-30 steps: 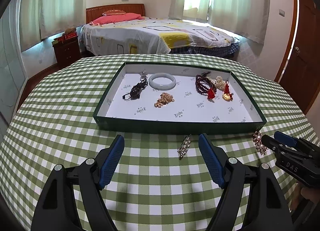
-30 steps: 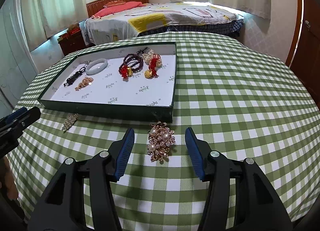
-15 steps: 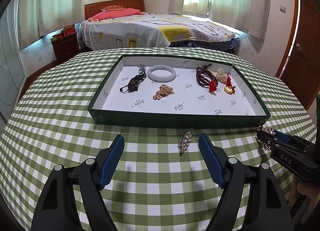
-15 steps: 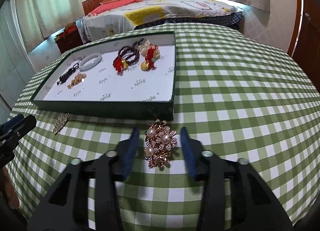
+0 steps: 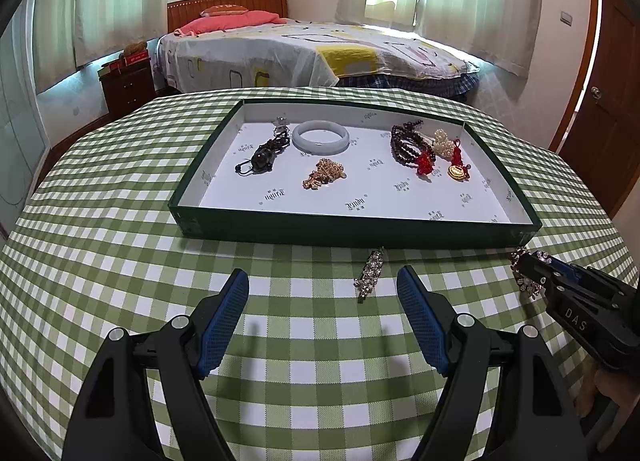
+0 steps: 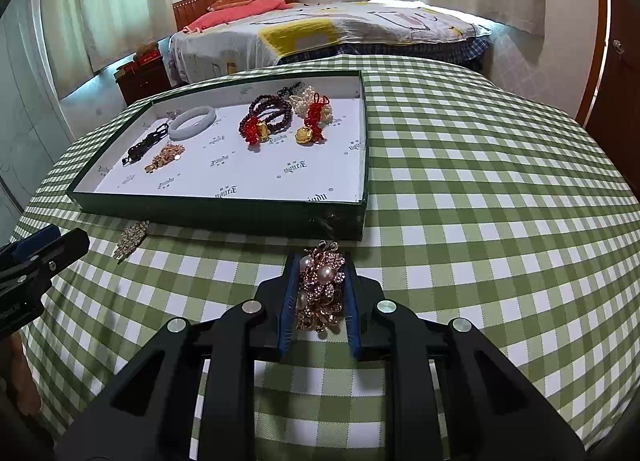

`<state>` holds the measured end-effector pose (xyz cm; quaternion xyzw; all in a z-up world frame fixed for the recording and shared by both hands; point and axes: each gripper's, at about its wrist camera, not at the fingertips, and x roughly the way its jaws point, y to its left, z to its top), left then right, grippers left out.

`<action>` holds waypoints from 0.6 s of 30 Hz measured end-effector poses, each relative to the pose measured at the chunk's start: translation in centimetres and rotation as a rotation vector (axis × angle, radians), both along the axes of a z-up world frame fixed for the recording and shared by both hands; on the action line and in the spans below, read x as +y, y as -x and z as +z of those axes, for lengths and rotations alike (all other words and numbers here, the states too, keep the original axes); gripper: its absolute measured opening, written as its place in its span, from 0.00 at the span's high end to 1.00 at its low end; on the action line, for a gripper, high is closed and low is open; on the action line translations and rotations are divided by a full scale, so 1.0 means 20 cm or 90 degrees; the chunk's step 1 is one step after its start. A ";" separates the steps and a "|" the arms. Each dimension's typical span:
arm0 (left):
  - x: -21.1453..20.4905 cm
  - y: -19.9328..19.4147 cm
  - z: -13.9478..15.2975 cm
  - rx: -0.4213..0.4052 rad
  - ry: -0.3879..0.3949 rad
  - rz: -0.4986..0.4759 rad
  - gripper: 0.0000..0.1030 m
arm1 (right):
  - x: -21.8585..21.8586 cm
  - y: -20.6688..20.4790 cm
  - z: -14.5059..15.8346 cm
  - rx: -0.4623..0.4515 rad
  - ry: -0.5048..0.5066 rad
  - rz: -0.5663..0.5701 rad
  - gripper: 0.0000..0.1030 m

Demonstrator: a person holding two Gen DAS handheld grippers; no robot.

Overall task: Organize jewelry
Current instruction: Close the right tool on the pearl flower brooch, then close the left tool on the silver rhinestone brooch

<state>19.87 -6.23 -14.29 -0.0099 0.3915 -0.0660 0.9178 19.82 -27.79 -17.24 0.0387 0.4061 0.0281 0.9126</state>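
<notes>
A gold brooch with pearls (image 6: 322,289) lies on the green checked tablecloth just in front of the tray's near right corner. My right gripper (image 6: 320,261) is around it, its jaws closing, and the blue pads touch both its sides. In the left wrist view the same gripper (image 5: 528,261) shows at the right with the brooch (image 5: 529,288) at its tip. A narrow rhinestone brooch (image 5: 370,273) lies before the tray, between the fingers of my open left gripper (image 5: 322,273), close to the right one. The dark green tray (image 5: 352,229) has a white lining.
Inside the tray lie a pale jade bangle (image 5: 320,136), a black cord piece (image 5: 262,159), a gold chain (image 5: 324,178), dark red beads (image 5: 408,141) and red-tasselled gold charms (image 5: 456,169). A bed (image 5: 312,53) stands beyond the round table, and a door (image 5: 608,101) at the right.
The right gripper's jaws have come together from wide apart onto the pearl brooch. The left gripper has stayed open over the rhinestone brooch.
</notes>
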 end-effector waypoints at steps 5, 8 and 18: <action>0.00 0.00 -0.01 0.003 0.002 -0.001 0.28 | -0.01 -0.01 -0.01 0.010 -0.003 0.000 0.78; 0.00 -0.01 -0.01 0.004 0.004 -0.001 0.28 | -0.01 -0.02 -0.02 0.011 -0.008 -0.003 0.76; -0.01 0.00 -0.01 0.004 0.002 -0.005 0.28 | 0.02 0.00 -0.03 0.013 0.017 -0.001 0.71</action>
